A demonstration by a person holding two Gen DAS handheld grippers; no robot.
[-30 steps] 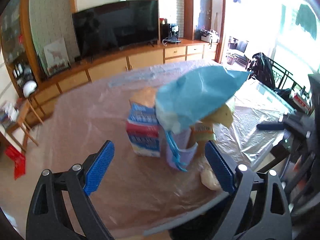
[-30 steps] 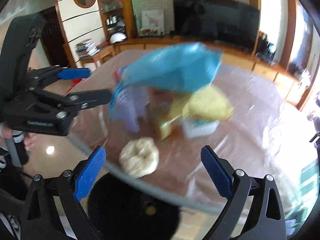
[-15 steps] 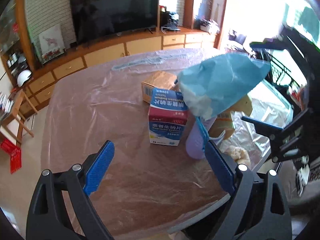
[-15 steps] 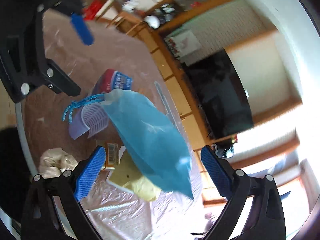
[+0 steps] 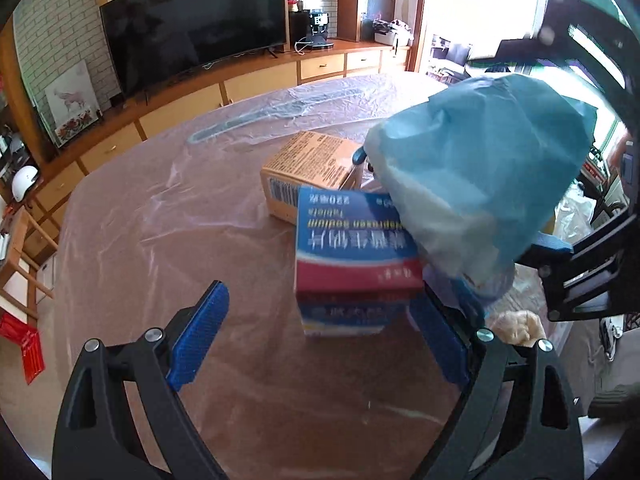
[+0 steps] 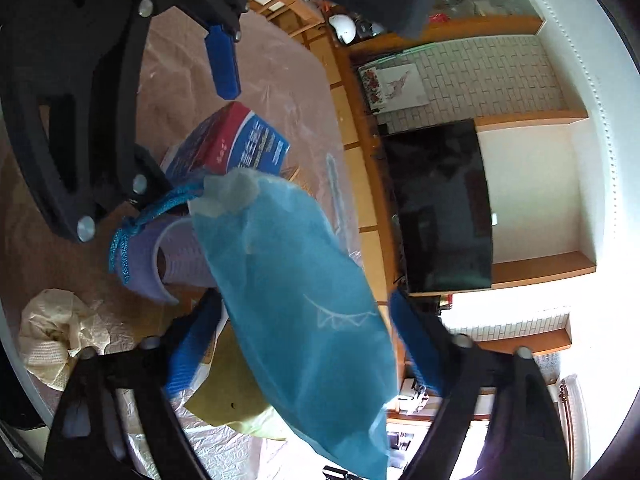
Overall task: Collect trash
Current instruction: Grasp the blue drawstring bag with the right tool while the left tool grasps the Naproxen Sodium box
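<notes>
Landmark: the blue-and-red medicine box [image 5: 352, 256], upright on the plastic-covered surface [image 5: 168, 216].

Left gripper [image 5: 320, 336] hangs just in front of the medicine box, jaws wide apart and clamped on nothing; the box's lower front sits between the two blue pads, no contact visible.

Blue bag [image 6: 296, 300]: soft, thin, crumpled film, leaning over the top right of the medicine box and reaching away from it. Looks very light and floppy; likely to collapse and slide under a pinch. Best taken across the body where the film bunches, not at a loose corner.

Right gripper [image 6: 304, 344] straddles the bag's middle. Its jaws have just been closing, with the bag between them, but gaps show on both sides, so no grip yet.

Purple cup [image 6: 176, 260] lies beside the medicine box under the bag's end, blue cord at its rim. Thin-walled, probably crushable.

Orange carton [image 5: 308, 168] directly behind the medicine box: stiff, flat sides, easy to clamp.

Crumpled tissue [image 6: 56, 332] beyond the cup, at the surface edge: soft, featherweight.
</notes>
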